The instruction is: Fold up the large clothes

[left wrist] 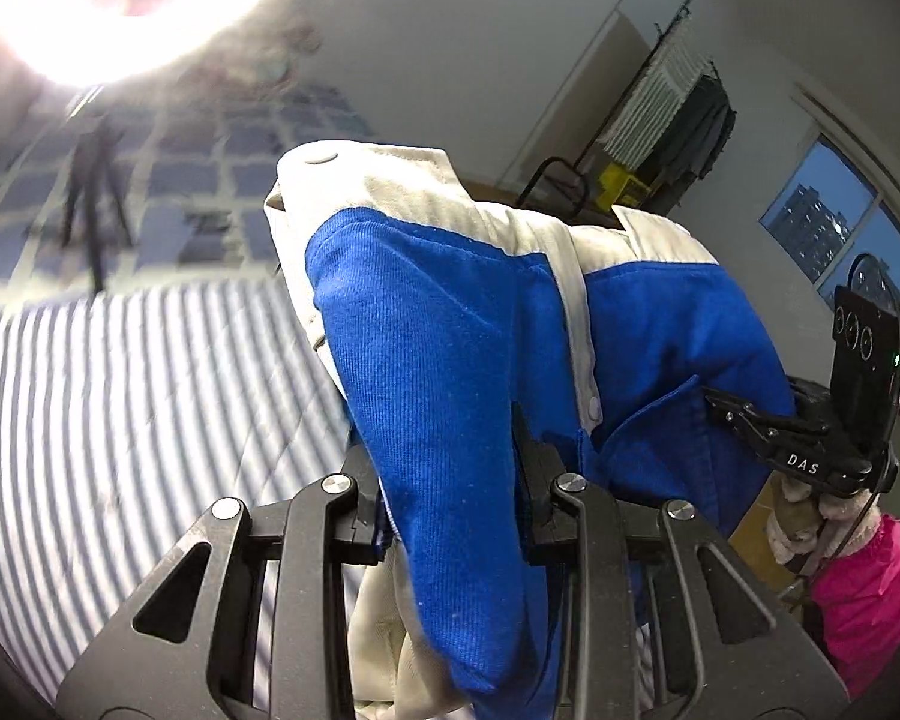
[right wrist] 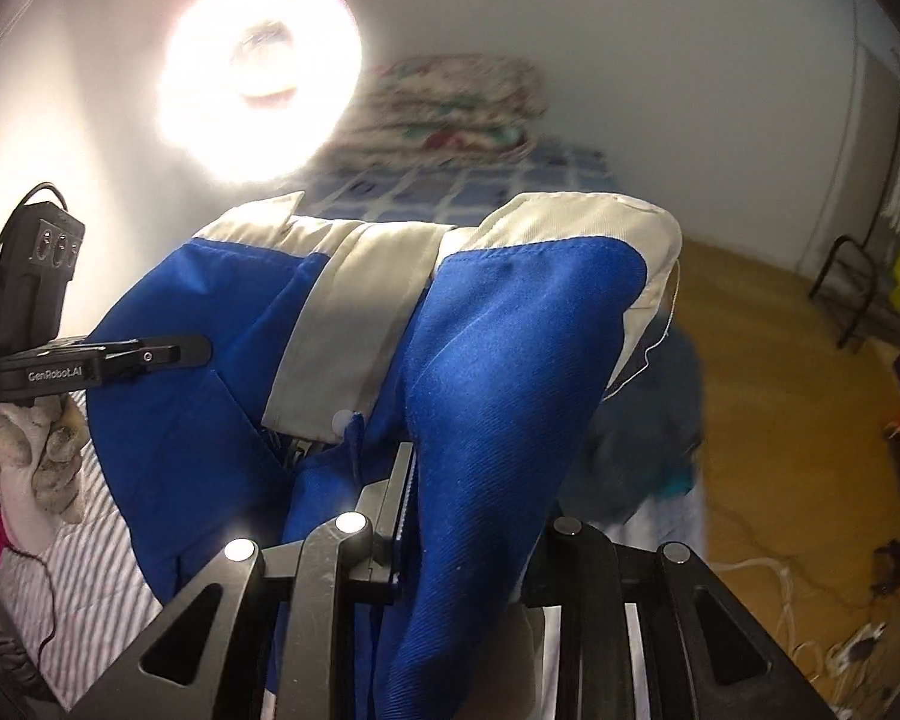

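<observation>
Bed with a blue-and-white striped sheet [left wrist: 120, 396]; at its far end, a blue checked cover [left wrist: 210, 180] and a folded floral quilt [right wrist: 450, 108] against a pale wall [left wrist: 450, 30]. A round lamp [right wrist: 261, 78] glares above the bed. Beside the bed: wooden floor [right wrist: 780, 390], a clothes rack [left wrist: 678, 96] and, beyond it, a dusk-lit window [left wrist: 834, 228].

Left tool [left wrist: 450, 516] clamped on blue cloth; right tool [right wrist: 468, 534] likewise, both angled downward.
</observation>
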